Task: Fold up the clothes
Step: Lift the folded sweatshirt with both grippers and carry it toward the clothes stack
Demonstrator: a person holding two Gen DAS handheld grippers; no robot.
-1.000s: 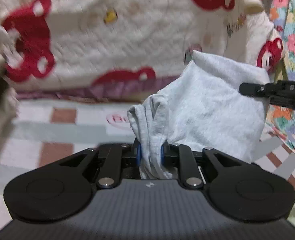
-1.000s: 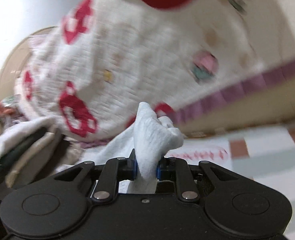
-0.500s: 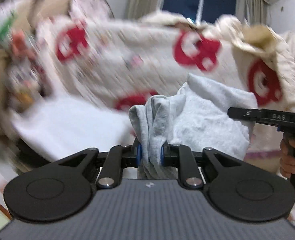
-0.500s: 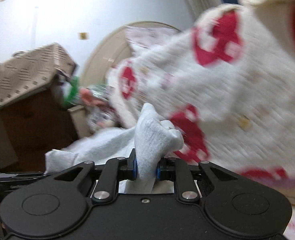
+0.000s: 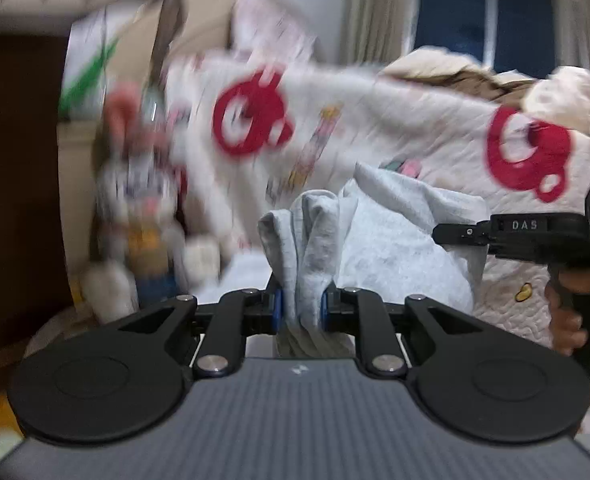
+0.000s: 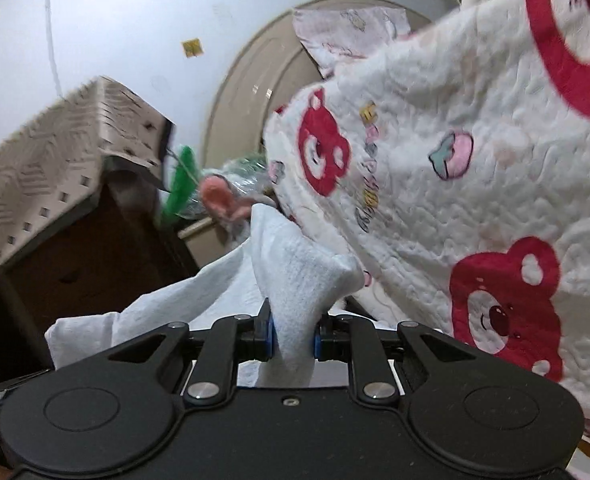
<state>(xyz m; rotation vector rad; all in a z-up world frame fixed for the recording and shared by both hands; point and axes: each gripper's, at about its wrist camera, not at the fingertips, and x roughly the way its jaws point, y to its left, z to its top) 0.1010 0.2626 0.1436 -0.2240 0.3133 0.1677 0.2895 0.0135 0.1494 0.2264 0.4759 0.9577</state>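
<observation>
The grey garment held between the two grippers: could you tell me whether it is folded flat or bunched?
Bunched, not flat. The grey garment is gathered in folds between the left gripper pads and sags toward the right gripper, which pinches another corner.

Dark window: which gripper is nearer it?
Right, judging by the left view: the right gripper sits ahead of the left gripper, below the window. Both clamp the grey garment.

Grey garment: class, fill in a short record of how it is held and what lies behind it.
garment: light grey garment, lifted, hanging between both grippers
left gripper: shut on a bunched edge
right gripper: shut on another corner
right hand: grips its handle
behind: white quilt with red bears
window: dark
</observation>
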